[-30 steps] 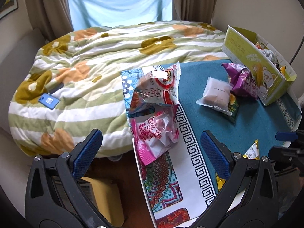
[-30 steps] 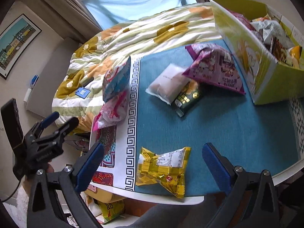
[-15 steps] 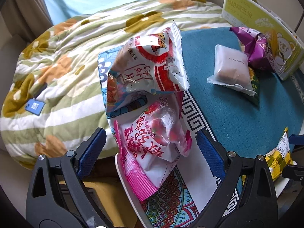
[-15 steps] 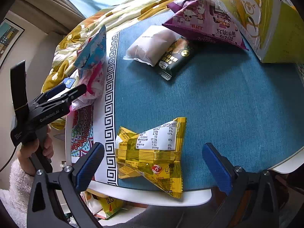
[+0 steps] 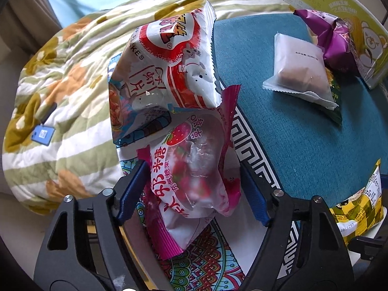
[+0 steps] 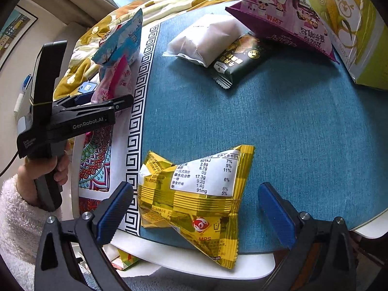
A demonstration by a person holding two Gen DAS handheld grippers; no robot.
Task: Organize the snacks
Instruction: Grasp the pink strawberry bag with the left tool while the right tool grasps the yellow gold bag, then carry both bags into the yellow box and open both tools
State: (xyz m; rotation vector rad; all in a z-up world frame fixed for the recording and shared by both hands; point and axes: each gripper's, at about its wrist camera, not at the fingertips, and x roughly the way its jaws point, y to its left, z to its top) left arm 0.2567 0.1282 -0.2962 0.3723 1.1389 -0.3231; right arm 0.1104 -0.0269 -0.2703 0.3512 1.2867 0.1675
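Plainly, two pickups are set up at once:

Left gripper (image 5: 194, 191): fingers spread either side of the pink strawberry candy bag (image 5: 191, 181); the left pad looks just at the bag's edge, the right pad just beside it, no squeeze visible.

Right gripper (image 6: 194, 208): fingers released and wide, bracketing the yellow snack packet (image 6: 196, 194) with clear gaps on both sides.

Pink bag, place: at 6 o'clock in the left wrist view, overhanging the table's edge on the patterned cloth (image 5: 252, 145), with a red-and-white shrimp chip bag (image 5: 169, 58) leaning over it at 12 o'clock.

Pink bag, look: glossy film, magenta borders, clear window showing wrapped candies, strawberry print.

Pink bag, handling: likely light, soft and slippery; contents will shift. Best pinched across the full middle, not the flat seal.

Yellow packet, place: at 6 o'clock in the right wrist view, near the table's front edge on the teal cloth (image 6: 291, 126).

Yellow packet, look: crinkled foil, white nutrition panel up.

Yellow packet, handling: probably light, puffy, crushable; grip the body gently.

Destination: probably the green carton (image 6: 351, 24) at 1 o'clock.
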